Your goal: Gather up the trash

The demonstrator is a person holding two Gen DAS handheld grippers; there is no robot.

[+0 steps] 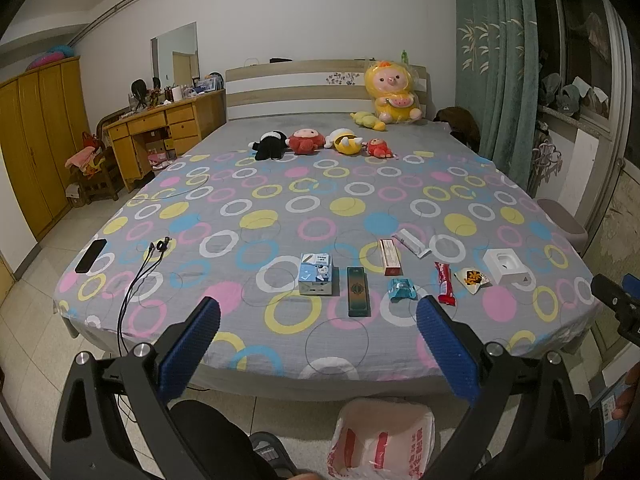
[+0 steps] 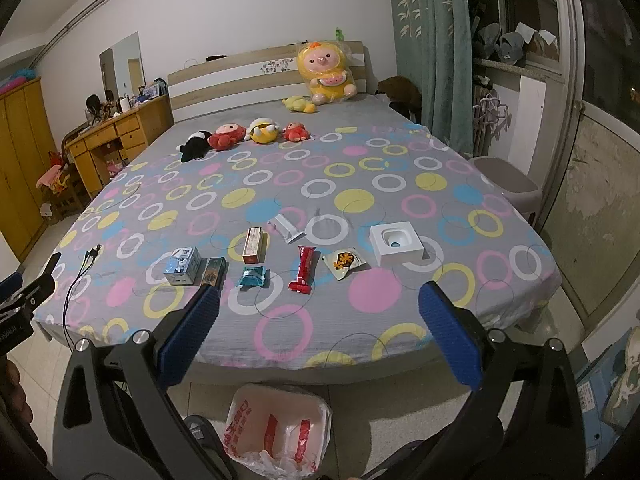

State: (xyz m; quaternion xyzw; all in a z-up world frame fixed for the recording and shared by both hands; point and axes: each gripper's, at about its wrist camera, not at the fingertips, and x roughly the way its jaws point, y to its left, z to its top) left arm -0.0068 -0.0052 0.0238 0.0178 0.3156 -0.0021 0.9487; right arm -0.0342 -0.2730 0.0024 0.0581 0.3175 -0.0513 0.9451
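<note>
Trash lies in a row near the bed's foot: a blue-white carton (image 1: 316, 274) (image 2: 183, 267), a dark flat box (image 1: 358, 291) (image 2: 214, 271), a teal wrapper (image 1: 402, 289) (image 2: 253, 276), a red wrapper (image 1: 445, 283) (image 2: 304, 269), a yellow snack packet (image 1: 472, 278) (image 2: 344, 262), a red-white box (image 1: 390, 257) (image 2: 254, 245), a white tube (image 1: 414, 242) (image 2: 287, 229) and a white box (image 1: 507, 266) (image 2: 396, 243). A bin lined with a white-red bag (image 1: 382, 440) (image 2: 276, 428) stands on the floor below. My left gripper (image 1: 318, 314) and right gripper (image 2: 318, 300) hang open and empty above the bed's edge.
A phone (image 1: 91, 255) and a cable (image 1: 140, 276) lie at the bed's left corner. Several plush toys (image 1: 304, 141) sit farther up the bed. A wooden desk (image 1: 160, 132) and wardrobe (image 1: 36, 148) stand left, a stool (image 2: 508, 184) and curtain (image 2: 436, 52) right.
</note>
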